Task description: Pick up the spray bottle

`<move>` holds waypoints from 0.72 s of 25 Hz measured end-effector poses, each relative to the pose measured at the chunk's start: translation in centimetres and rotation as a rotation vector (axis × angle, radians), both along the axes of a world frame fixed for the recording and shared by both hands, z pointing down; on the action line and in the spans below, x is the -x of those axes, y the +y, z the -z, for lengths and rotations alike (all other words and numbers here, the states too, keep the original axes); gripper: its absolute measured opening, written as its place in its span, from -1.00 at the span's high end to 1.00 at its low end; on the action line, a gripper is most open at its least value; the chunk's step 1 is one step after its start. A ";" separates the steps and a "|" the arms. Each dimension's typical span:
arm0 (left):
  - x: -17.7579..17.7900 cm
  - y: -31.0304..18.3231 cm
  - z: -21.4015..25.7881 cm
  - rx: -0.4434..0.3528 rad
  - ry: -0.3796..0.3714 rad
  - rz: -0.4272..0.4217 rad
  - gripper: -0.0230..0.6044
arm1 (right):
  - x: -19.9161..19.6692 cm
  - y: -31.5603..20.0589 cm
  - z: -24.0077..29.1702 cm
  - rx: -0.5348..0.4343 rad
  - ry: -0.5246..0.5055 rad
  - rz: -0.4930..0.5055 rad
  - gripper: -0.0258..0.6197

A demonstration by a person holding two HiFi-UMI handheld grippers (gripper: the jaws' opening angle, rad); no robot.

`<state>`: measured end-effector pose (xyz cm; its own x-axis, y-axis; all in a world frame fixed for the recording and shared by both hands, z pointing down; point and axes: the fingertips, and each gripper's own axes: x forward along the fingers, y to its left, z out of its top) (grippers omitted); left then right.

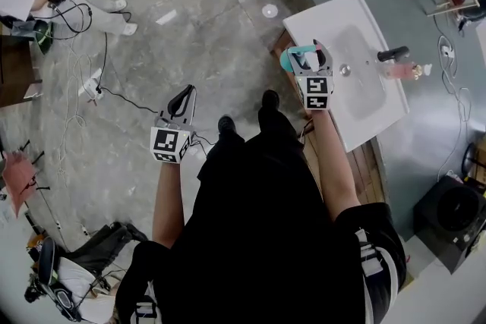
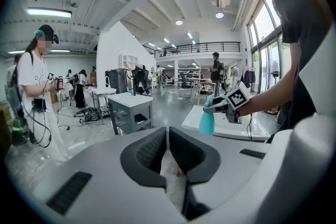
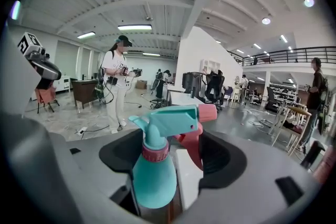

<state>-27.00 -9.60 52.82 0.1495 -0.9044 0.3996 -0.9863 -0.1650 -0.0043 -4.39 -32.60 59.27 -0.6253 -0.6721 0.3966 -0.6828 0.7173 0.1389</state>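
Right gripper (image 3: 173, 147) clamps the teal spray bottle (image 3: 153, 178); left gripper (image 2: 168, 132) closed, empty.

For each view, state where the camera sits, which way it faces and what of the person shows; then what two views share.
Head view: on the person's head, facing steeply down at the floor and white sink; torso, forearms, shoes, left gripper, right gripper show.
Left gripper view: on that gripper, looking along its shut jaws across the hall; right forearm shows.
Right gripper view: on that gripper, looking past its held teal spray bottle; the left gripper shows, upper left.
Shared: all three show the spray bottle.
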 end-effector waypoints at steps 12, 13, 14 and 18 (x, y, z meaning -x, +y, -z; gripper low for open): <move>3.4 5.4 0.3 -0.048 0.024 -0.050 0.81 | 2.0 8.8 1.8 -0.046 -0.023 -0.018 -0.16; 3.4 5.7 0.1 -0.047 0.025 -0.058 0.81 | 2.0 9.4 1.8 -0.043 -0.027 -0.021 -0.16; 3.5 6.0 0.0 -0.047 0.024 -0.067 0.81 | 2.0 9.9 1.7 -0.038 -0.030 -0.028 -0.16; 3.8 7.0 -0.3 -0.046 0.022 -0.095 0.81 | 1.6 11.4 1.6 -0.042 -0.027 -0.055 -0.16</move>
